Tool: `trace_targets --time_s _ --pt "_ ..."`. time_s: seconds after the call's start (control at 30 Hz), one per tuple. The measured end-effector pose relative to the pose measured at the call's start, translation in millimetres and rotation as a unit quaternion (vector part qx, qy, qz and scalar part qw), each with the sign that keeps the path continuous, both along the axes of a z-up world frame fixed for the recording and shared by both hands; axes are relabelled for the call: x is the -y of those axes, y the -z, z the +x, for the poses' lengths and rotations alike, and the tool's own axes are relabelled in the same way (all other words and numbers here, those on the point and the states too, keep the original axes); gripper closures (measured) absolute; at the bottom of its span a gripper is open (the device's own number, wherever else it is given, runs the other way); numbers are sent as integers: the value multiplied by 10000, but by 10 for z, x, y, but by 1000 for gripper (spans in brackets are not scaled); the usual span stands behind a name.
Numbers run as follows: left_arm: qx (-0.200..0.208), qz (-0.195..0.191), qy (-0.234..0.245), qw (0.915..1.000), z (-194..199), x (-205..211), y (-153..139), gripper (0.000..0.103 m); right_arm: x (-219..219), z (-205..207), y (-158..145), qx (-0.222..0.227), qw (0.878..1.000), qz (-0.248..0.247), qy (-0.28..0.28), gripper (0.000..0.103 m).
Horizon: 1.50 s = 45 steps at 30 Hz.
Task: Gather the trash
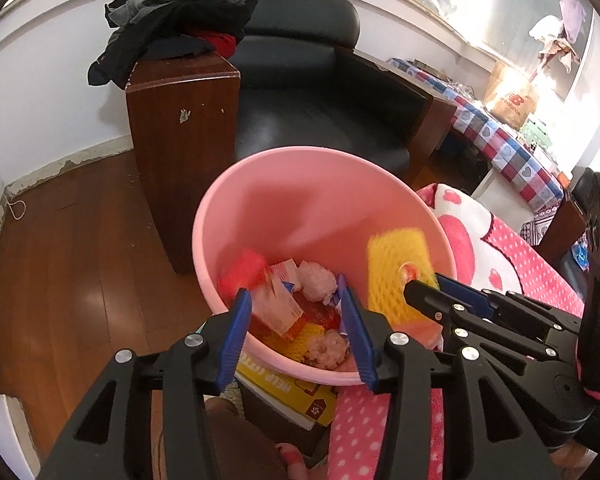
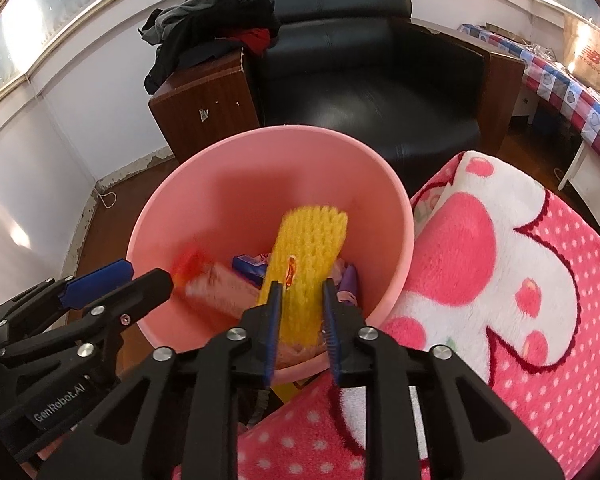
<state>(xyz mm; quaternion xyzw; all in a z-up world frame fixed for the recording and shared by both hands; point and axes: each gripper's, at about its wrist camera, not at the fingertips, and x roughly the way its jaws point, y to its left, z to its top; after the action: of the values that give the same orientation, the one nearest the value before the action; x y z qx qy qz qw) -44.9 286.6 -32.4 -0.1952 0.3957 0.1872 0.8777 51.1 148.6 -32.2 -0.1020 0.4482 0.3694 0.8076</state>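
A black leather armchair [image 2: 364, 80] with brown wooden sides fills the far middle of the room, with a heap of dark clothes [image 1: 172, 20] on its left arm. At the right lies a pink blanket [image 2: 520, 280] with white dots and a cartoon print, and far right a long table under a checked cloth [image 1: 500, 140] printed with hearts carries a brown paper bag [image 1: 512, 100] marked "new balance". In the near middle stands a pink bucket [image 1: 300, 184], holding trash: a red wrapper, an orange packet, balled tissues and a blue carton. Under its near edge lies a yellow booklet [image 1: 292, 392] whose white lettering cannot be read. A yellow foam net sleeve [image 2: 308, 264] is in the bucket against its right inner wall, between the fingers of the right gripper [image 2: 302, 296]; these stand slightly apart, off the foam. The left gripper [image 1: 296, 296] hangs wide open over the trash, holding nothing. Its body, seen from the right wrist camera, reads "GenRobot.AI".
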Motion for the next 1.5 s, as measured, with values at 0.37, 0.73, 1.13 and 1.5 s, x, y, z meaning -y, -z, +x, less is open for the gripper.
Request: trace_targets --time_s 0.37,0.73,1.13,1.5 --pt "138 93 -11 9999 -102 34 -78 52 57 -77 -87 141 9999 43 -29 81" --pt "262 220 -4 9994 -228 176 -240 48 240 -220 -240 271 9995 171 17 81" --pt "327 355 44 9988 -336 332 -376 48 494 -362 -406 354 9985 392 113 63" --pt "434 686 -8 9967 -441 545 -498 47 788 -514 -602 681 9946 695 354 58"
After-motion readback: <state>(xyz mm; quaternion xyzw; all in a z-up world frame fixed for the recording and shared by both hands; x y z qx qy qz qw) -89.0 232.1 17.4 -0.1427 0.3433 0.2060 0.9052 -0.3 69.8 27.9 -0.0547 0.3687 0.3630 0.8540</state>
